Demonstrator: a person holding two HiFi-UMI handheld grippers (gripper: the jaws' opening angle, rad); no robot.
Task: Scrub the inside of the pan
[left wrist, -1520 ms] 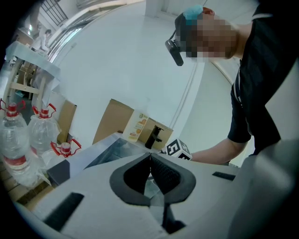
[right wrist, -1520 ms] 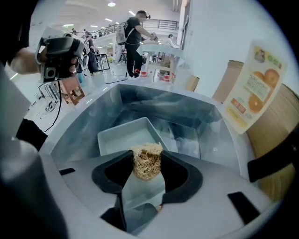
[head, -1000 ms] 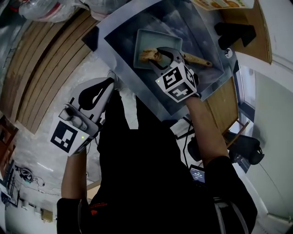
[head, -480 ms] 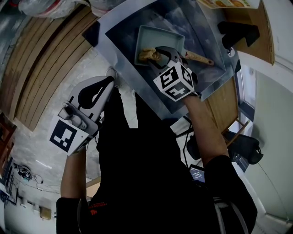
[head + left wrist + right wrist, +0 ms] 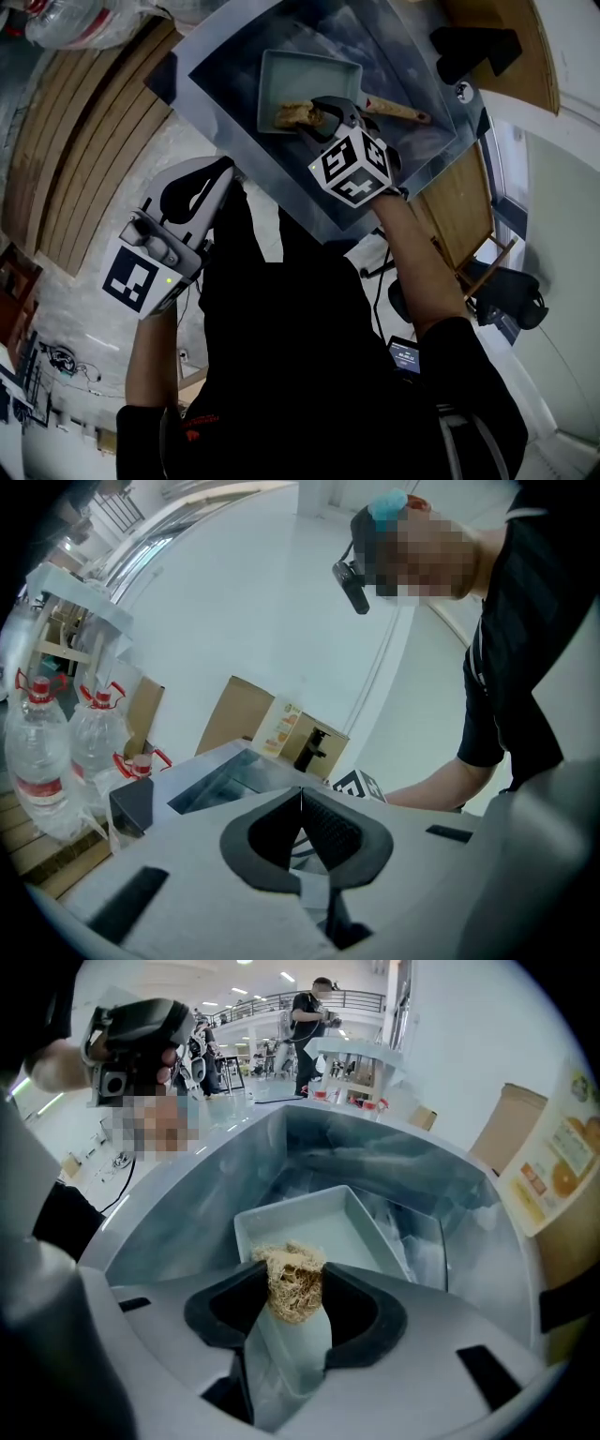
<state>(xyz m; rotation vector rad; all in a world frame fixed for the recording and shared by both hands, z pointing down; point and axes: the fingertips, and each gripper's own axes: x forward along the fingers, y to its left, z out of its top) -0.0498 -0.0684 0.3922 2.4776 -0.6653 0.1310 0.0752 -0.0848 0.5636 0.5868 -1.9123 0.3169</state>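
Observation:
A square pale-green pan [image 5: 298, 78] [image 5: 323, 1224] with a wooden handle [image 5: 398, 112] sits in the steel sink [image 5: 412, 150]. My right gripper [image 5: 321, 117] [image 5: 292, 1296] is shut on a tan fibrous scrubber [image 5: 292, 114] [image 5: 292, 1283], held over the near side of the pan's inside. My left gripper [image 5: 208, 181] [image 5: 300, 829] hangs off to the left, away from the sink, above the floor. Its jaws are closed together with nothing between them.
A black tap [image 5: 469, 47] stands at the sink's far right, and a printed carton [image 5: 553, 1180] beside it. Plastic water bottles [image 5: 56, 752] stand left of the sink. Wooden boards [image 5: 84, 150] lie on the floor at left. A person stands far behind in the right gripper view.
My right gripper with the scrubber has slid left across the pan's inside. The head view has shifted slightly. The left gripper has stayed where it was.

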